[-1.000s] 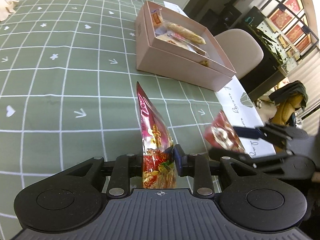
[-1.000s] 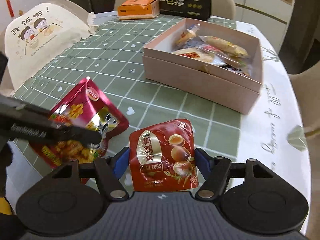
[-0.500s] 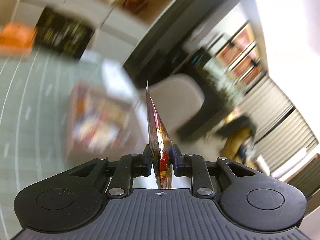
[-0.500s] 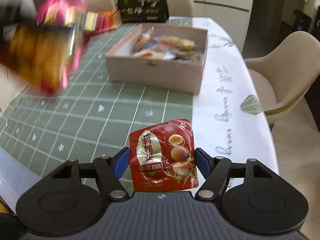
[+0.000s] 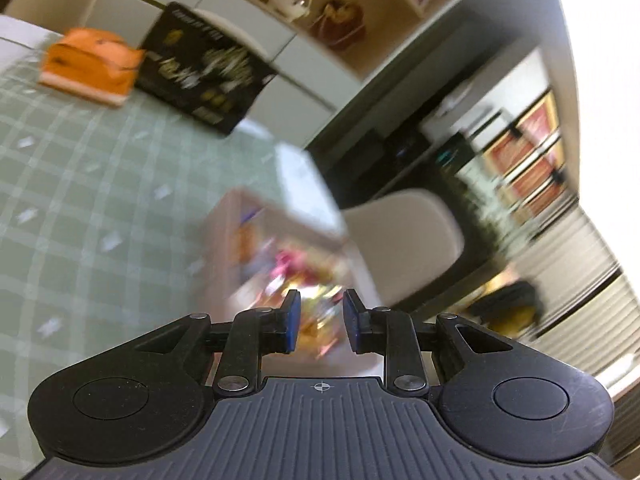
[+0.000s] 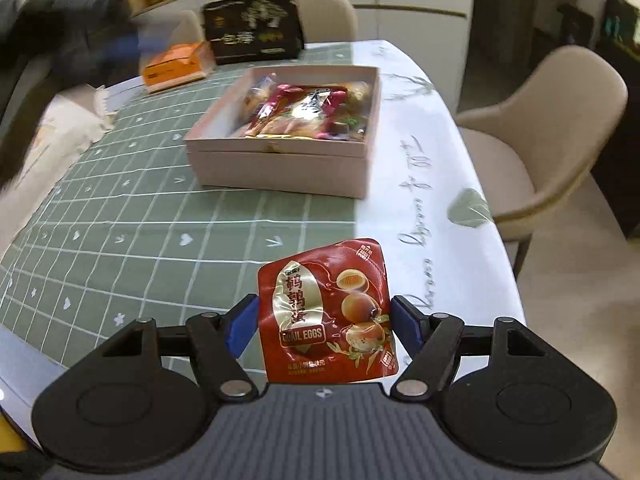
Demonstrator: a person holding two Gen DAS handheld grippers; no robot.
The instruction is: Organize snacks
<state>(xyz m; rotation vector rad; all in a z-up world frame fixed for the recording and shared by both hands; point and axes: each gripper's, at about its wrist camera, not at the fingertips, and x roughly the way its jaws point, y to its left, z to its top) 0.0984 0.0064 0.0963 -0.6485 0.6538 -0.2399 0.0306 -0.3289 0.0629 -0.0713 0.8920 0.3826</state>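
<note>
My right gripper (image 6: 324, 320) is shut on a red quail eggs packet (image 6: 326, 312), held above the table's near edge. The pink snack box (image 6: 280, 168) stands ahead at mid table, with a shiny red snack bag (image 6: 308, 110) lying on top of the other snacks. My left gripper (image 5: 318, 326) is open and empty, above the blurred box (image 5: 224, 248), with the bag (image 5: 296, 276) below it. In the right wrist view the left gripper is a dark blur at the upper left (image 6: 100, 40).
An orange box (image 6: 176, 66) and a black gift box (image 6: 252, 28) stand at the table's far end. A beige chair (image 6: 560, 140) stands right of the table. A white bag (image 6: 52, 136) lies at the left. The green grid tablecloth (image 6: 140, 220) covers the table.
My left gripper carried the shiny red bag over the box and opened; the bag now lies in the box. My right gripper has kept hold of the quail eggs packet and risen slightly.
</note>
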